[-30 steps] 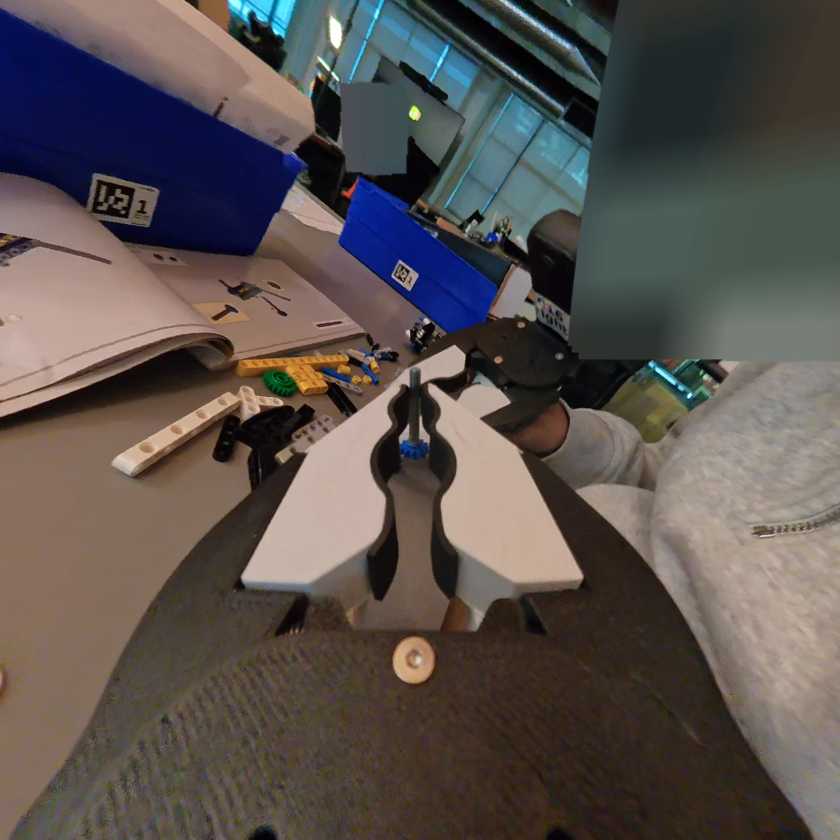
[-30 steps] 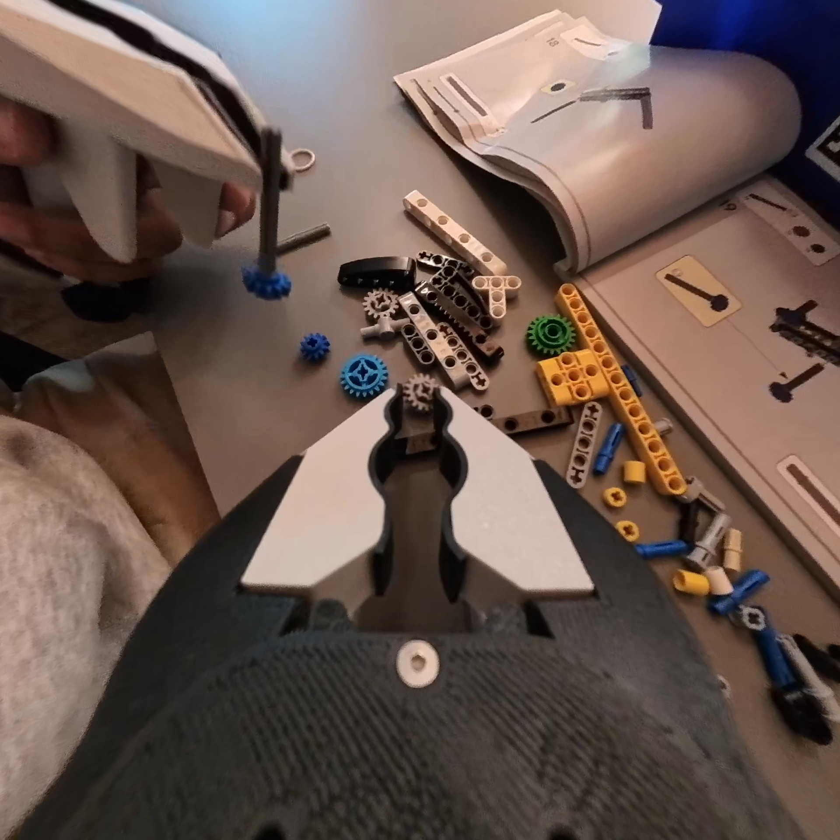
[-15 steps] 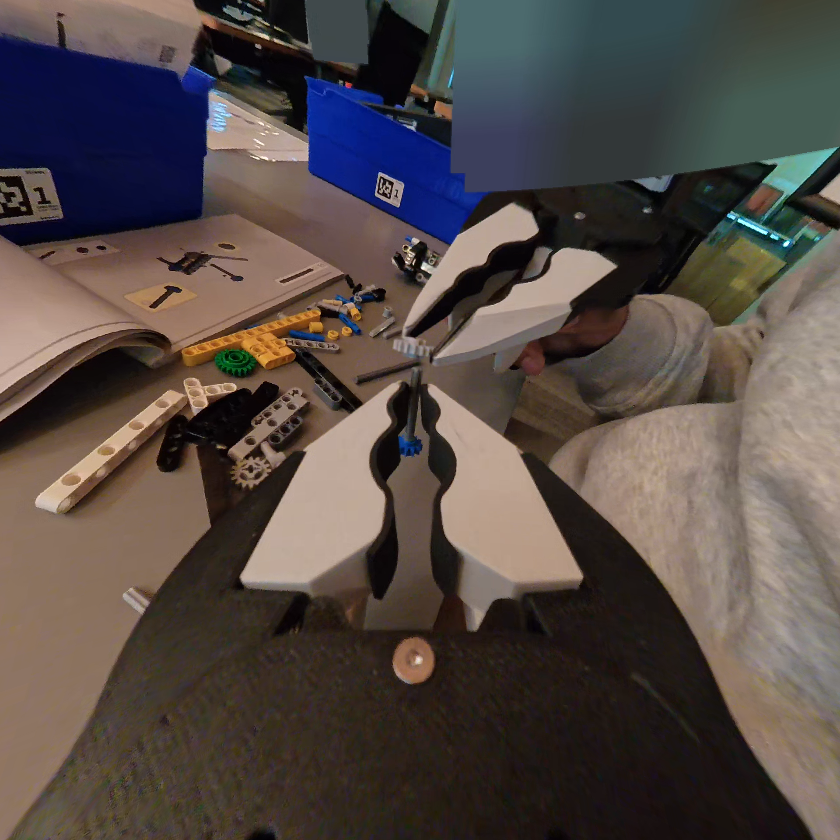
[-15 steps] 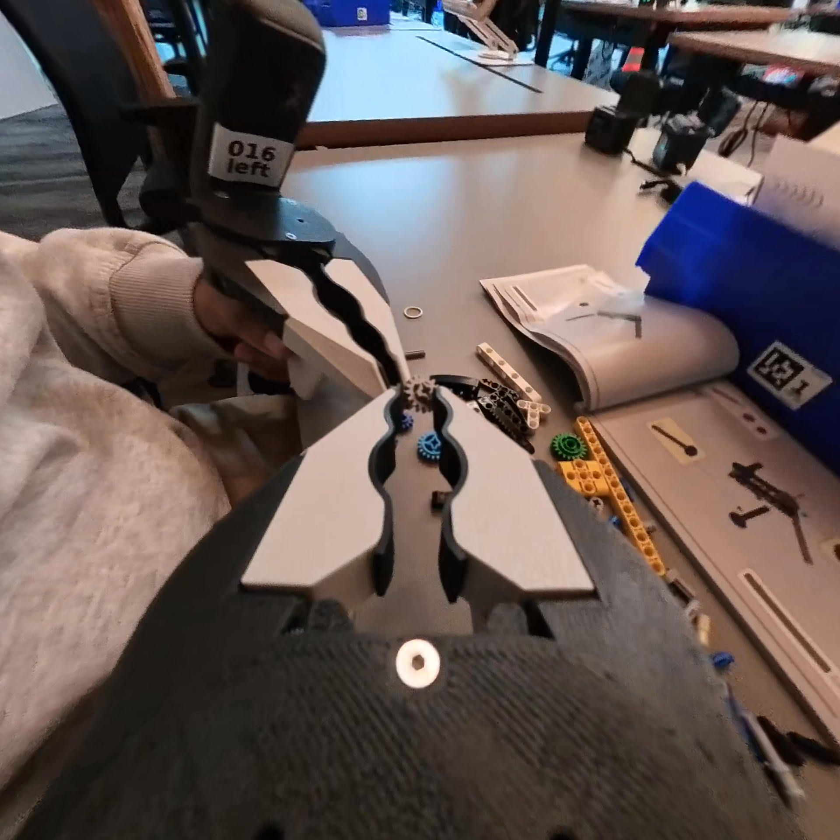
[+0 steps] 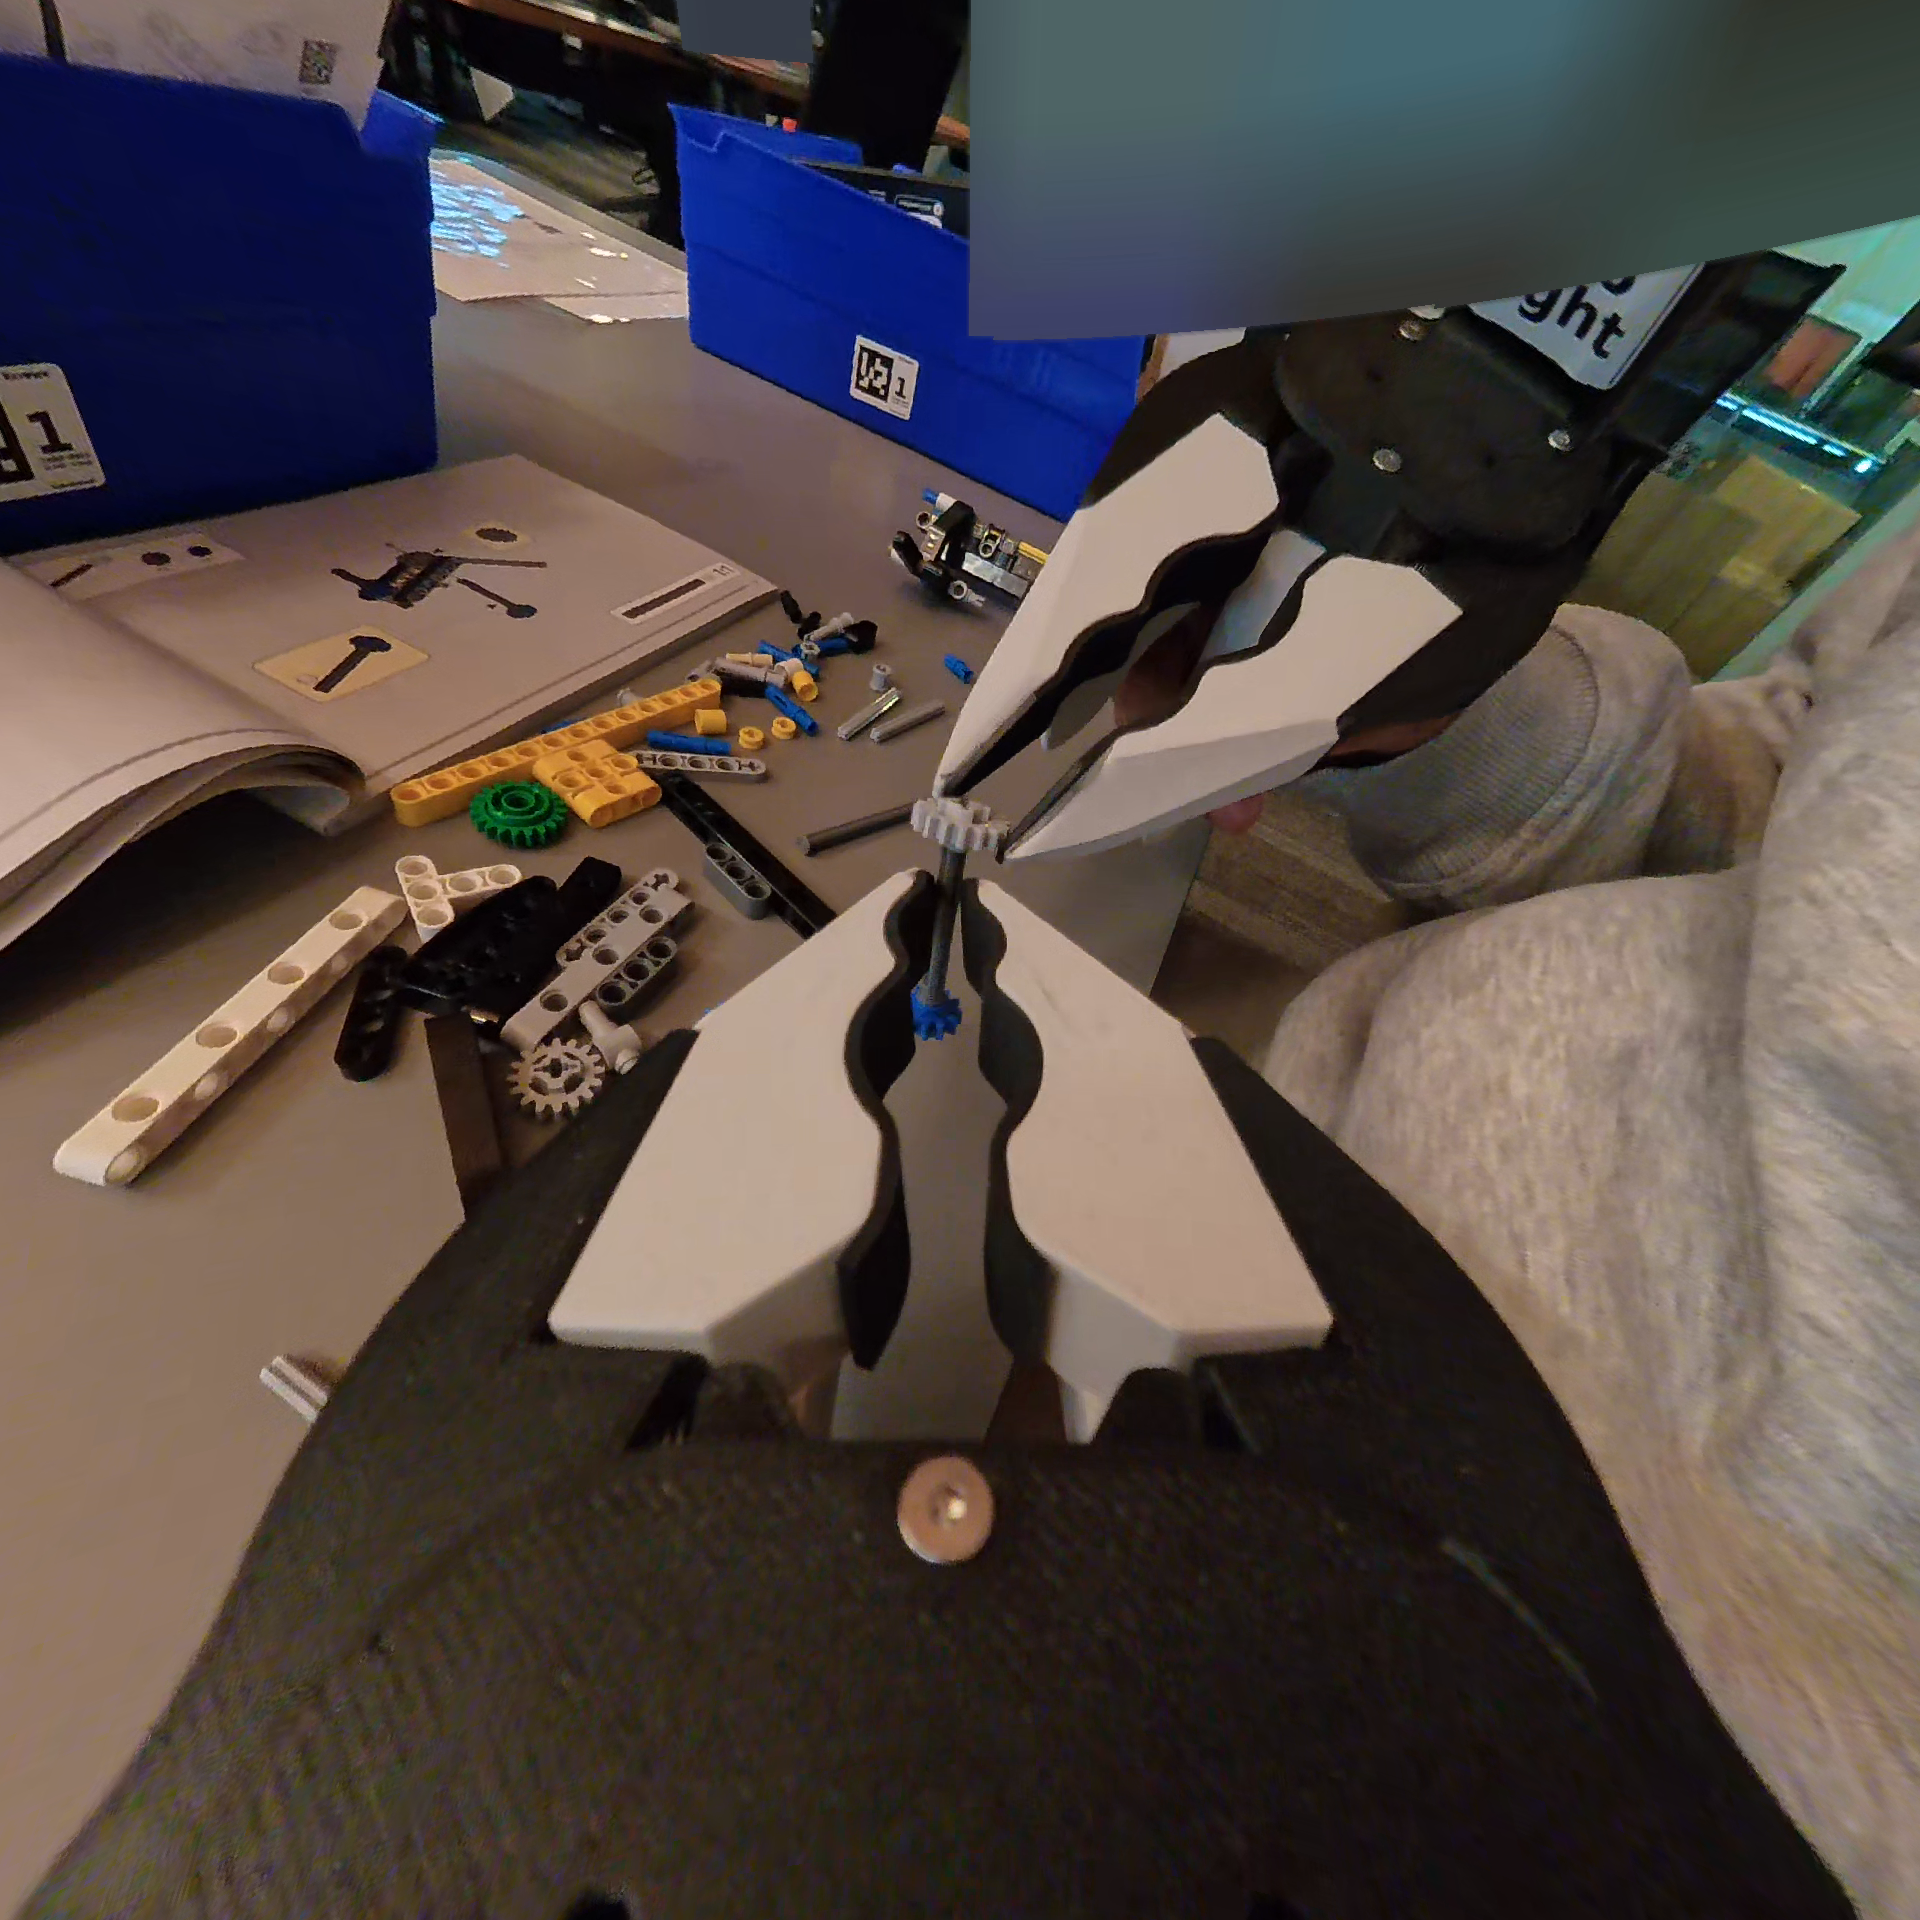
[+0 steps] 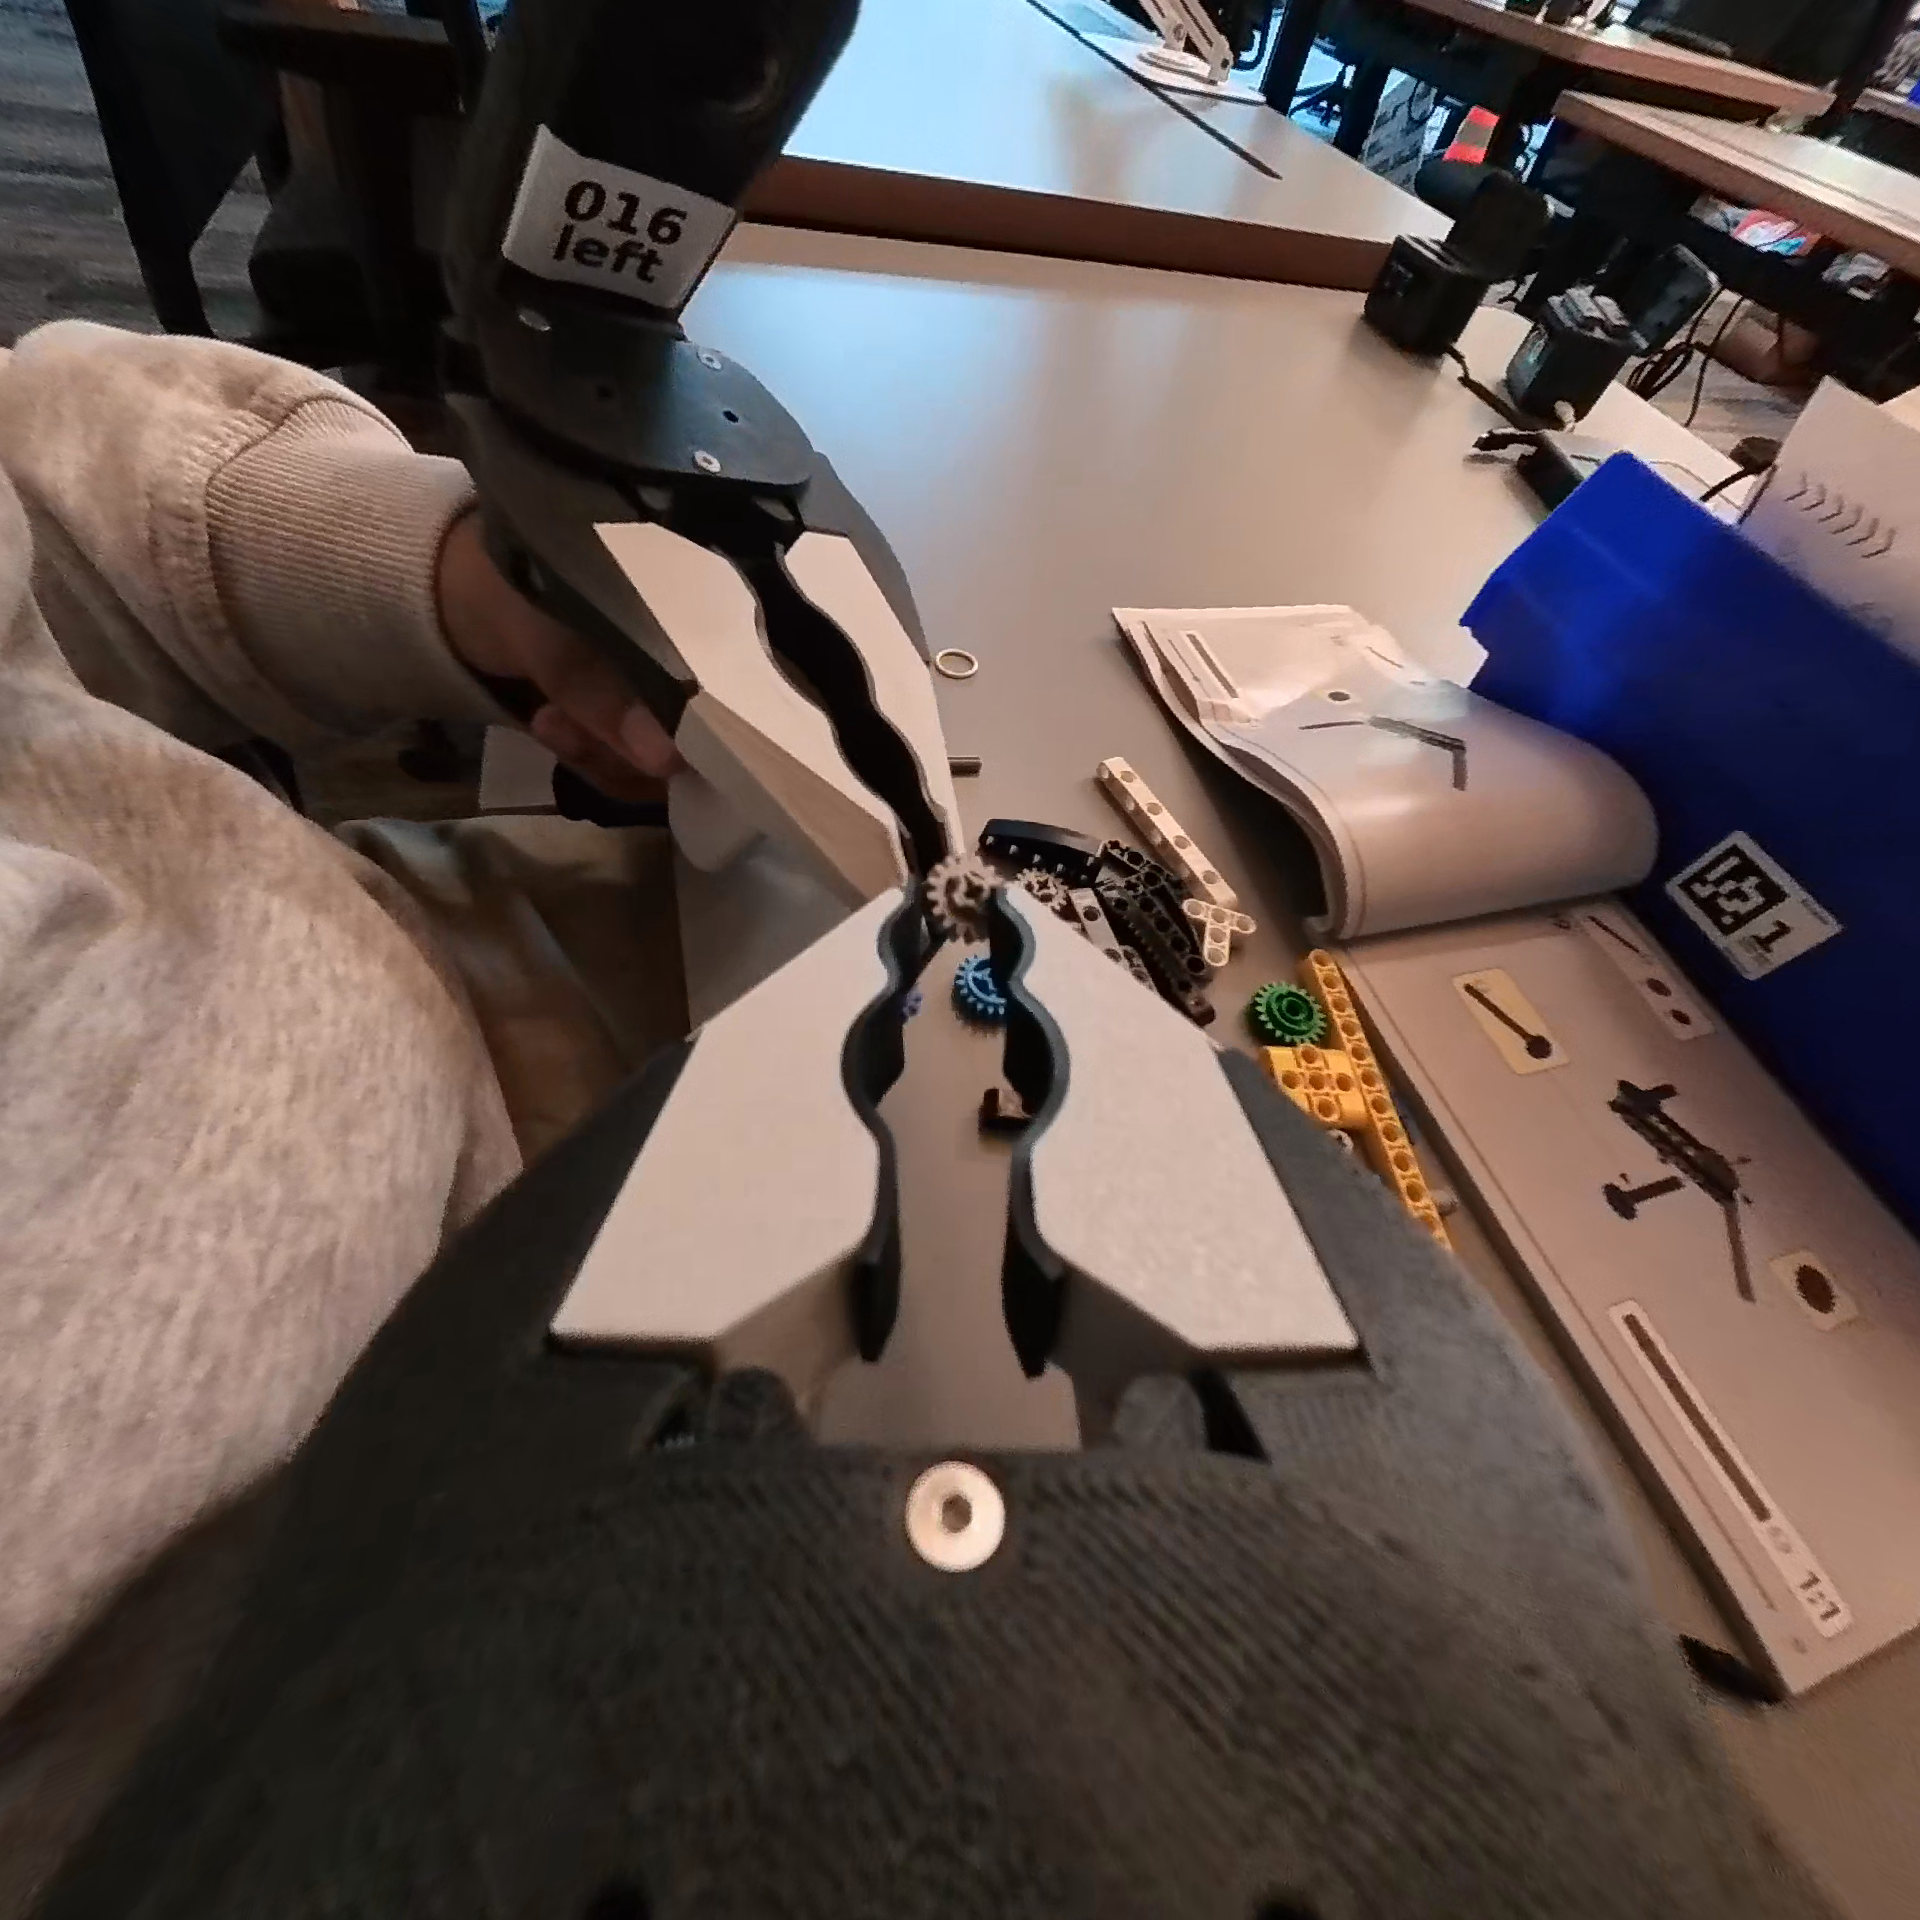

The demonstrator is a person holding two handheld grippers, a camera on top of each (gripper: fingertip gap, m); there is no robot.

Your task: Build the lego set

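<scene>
My left gripper [image 5: 943,896] is shut on a dark grey axle [image 5: 945,935] that has a small blue gear [image 5: 935,1013] on its near end. My right gripper [image 6: 958,902] is shut on a small grey gear [image 6: 958,891] and holds it at the far tip of that axle; the gear also shows in the left wrist view [image 5: 958,826]. In that view the right gripper [image 5: 971,821] comes in from the upper right. Both are held above the table's near edge. Loose parts lie beyond: a yellow beam [image 5: 551,748], a green gear [image 5: 516,812], a white beam [image 5: 223,1034].
An open instruction booklet [image 5: 395,613] lies at the left, blue bins [image 5: 208,291] behind it. A small built module [image 5: 961,556] stands near the second blue bin [image 5: 831,260]. A person's grey sleeve [image 5: 1610,1143] fills the right side. A blue gear [image 6: 982,987] lies on the grey table [image 6: 1091,436]. My two grippers' fingertips are within a few centimetres of each other.
My right gripper lifted the grey gear from the table and brought it to the axle tip in my left gripper. The two grippers now meet tip to tip.
</scene>
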